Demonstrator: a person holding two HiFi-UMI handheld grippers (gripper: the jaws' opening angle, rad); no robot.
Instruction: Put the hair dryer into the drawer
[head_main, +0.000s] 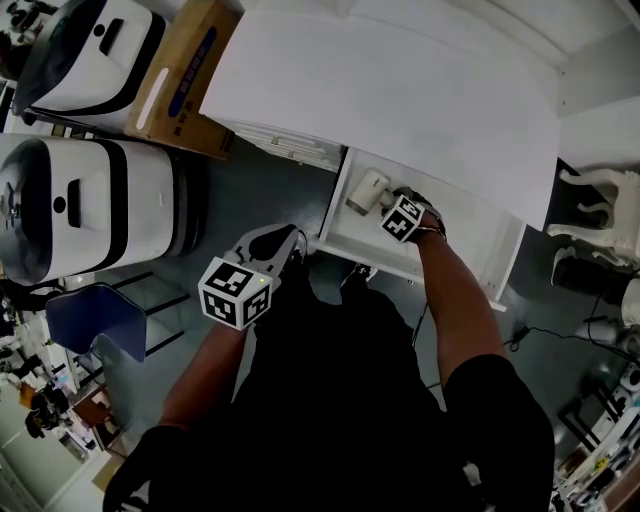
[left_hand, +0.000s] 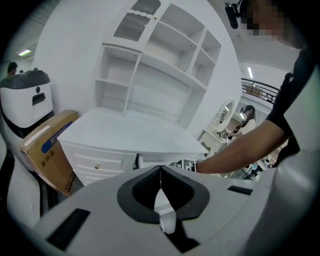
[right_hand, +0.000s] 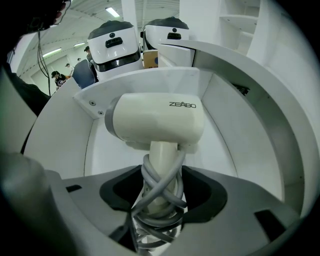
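**Left gripper.** The left gripper (left_hand: 160, 174) has its jaws pressed together with nothing between them. In the head view it hangs outside the drawer (head_main: 335, 205), at roughly 8 o'clock from the drawer's near corner, and it is not touching the drawer.

**Drawer.** The drawer is pulled open beneath the desk top (head_main: 380, 90).

**Hair dryer.** The hair dryer (right_hand: 155, 122) is already inside the drawer walls, at the drawer's left end. Its barrel lies at 10 o'clock from the right gripper (head_main: 392, 205). Whether it rests on the drawer floor cannot be told.

**Right gripper.** The jaws pinch the dryer's handle over the wound cord (right_hand: 161, 197).

**Procedure (release step).**
1. Lower until the barrel bears on the drawer floor. Do not drop it.
2. Spread the jaws fully so both pads clear the cord loops.
3. Withdraw toward 6 o'clock, straight along the handle axis. A sideways exit may snag a loop and drag the dryer.
4. Confirm that no cord overhangs the drawer rim.
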